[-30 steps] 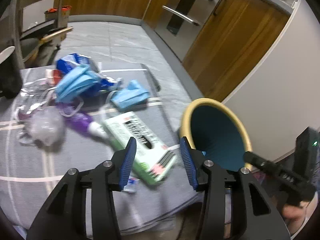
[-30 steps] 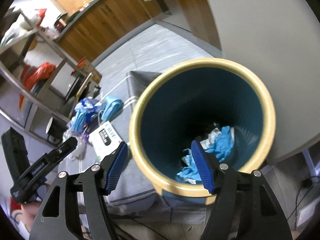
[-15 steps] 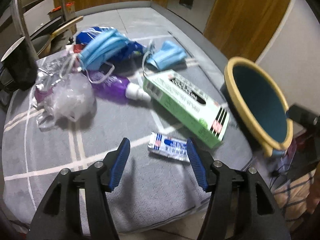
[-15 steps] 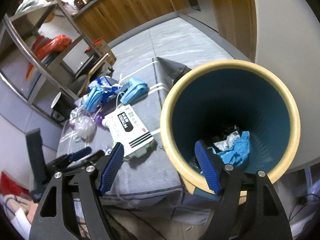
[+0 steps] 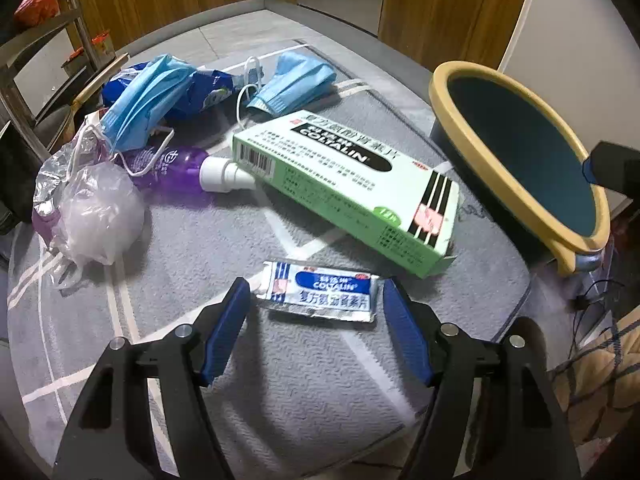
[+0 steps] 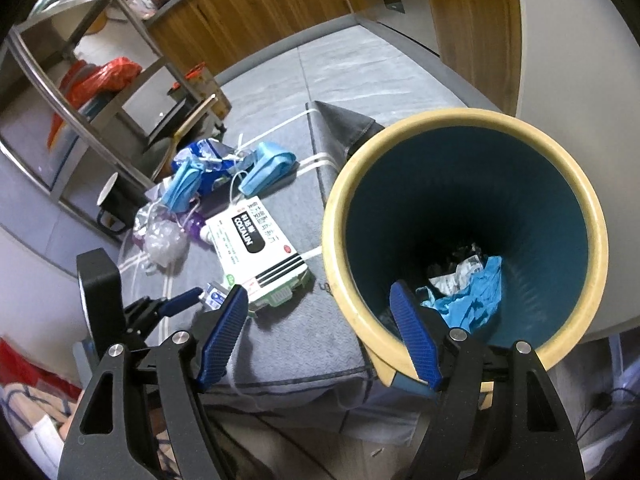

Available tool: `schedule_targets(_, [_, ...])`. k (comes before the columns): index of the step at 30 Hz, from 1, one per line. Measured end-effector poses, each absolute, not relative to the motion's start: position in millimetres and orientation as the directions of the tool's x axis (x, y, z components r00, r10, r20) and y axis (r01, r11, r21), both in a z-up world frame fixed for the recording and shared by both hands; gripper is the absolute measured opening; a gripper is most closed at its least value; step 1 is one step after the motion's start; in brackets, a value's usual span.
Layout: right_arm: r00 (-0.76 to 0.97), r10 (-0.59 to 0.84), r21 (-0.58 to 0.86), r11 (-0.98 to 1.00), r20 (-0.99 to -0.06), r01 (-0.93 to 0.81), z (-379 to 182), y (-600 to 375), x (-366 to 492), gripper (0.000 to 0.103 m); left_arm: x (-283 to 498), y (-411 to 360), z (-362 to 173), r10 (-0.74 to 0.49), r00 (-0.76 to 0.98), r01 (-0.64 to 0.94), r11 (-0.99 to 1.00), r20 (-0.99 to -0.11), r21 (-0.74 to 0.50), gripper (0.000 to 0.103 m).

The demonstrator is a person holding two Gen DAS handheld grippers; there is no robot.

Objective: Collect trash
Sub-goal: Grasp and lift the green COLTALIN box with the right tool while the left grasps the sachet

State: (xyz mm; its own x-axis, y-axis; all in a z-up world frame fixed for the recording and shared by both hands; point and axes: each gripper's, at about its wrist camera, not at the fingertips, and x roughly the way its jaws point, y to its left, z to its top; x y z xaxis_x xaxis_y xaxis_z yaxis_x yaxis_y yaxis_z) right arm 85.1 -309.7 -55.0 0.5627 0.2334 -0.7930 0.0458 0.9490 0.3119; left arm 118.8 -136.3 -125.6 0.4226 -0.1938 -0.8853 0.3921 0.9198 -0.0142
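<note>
A silver and blue Coltalin sachet (image 5: 320, 297) lies flat on the grey cloth. My left gripper (image 5: 316, 306) is open and low, with one finger on each side of the sachet. Behind it lie a green medicine box (image 5: 348, 188), a purple bottle (image 5: 176, 170), two blue face masks (image 5: 144, 100), a blue wrapper (image 5: 208, 90) and a crumpled clear bag (image 5: 100, 212). My right gripper (image 6: 320, 332) is open and empty by the near rim of the blue bin (image 6: 464, 236) with its yellow rim. The bin holds blue and white scraps (image 6: 468, 284).
The grey cloth (image 5: 304, 380) ends at a front edge close to me. A black mug (image 6: 116, 204) and a metal shelf rack (image 6: 80, 92) stand at the left. Wooden cabinets (image 5: 452, 8) and a white wall (image 6: 580, 60) lie behind the bin.
My left gripper has pulled back from the green box and dropped around the sachet. My right gripper has drawn back a little from the bin's mouth and stays open.
</note>
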Motion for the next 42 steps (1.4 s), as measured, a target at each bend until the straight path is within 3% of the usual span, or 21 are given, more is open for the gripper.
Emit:
schedule_targets(3, [0.551,0.233,0.289,0.957,-0.801,0.015,-56,-299,92,0.074,120,-129,-126,-0.198,0.422,0.376,0.926,-0.884,-0.028,0.058])
schedule_targets(21, [0.418,0.267,0.13,0.936,-0.868,-0.328,-91,-213,163,0.085,127,-54,-104,-0.213,0.455,0.16,0.975,-0.865,-0.156,0.057])
schedule_targets(34, [0.352,0.22,0.075,0.921,-0.91,-0.383,-130,-200,187,0.089,133,-58,-110,-0.221,0.442,0.16,0.973,-0.869,-0.166,0.057])
schedule_targets(37, [0.359,0.219,0.07,0.921,-0.907,-0.384,-128,-199,184,0.077,133,-59,-111,-0.219,0.442,0.156,0.974,-0.87,-0.166,0.057])
schedule_targets(42, [0.35,0.241,0.102,0.923,-0.905,-0.372,-125,-203,178,0.074,132,-59,-105,-0.223,0.455,0.153,0.973,-0.862,-0.171,0.057])
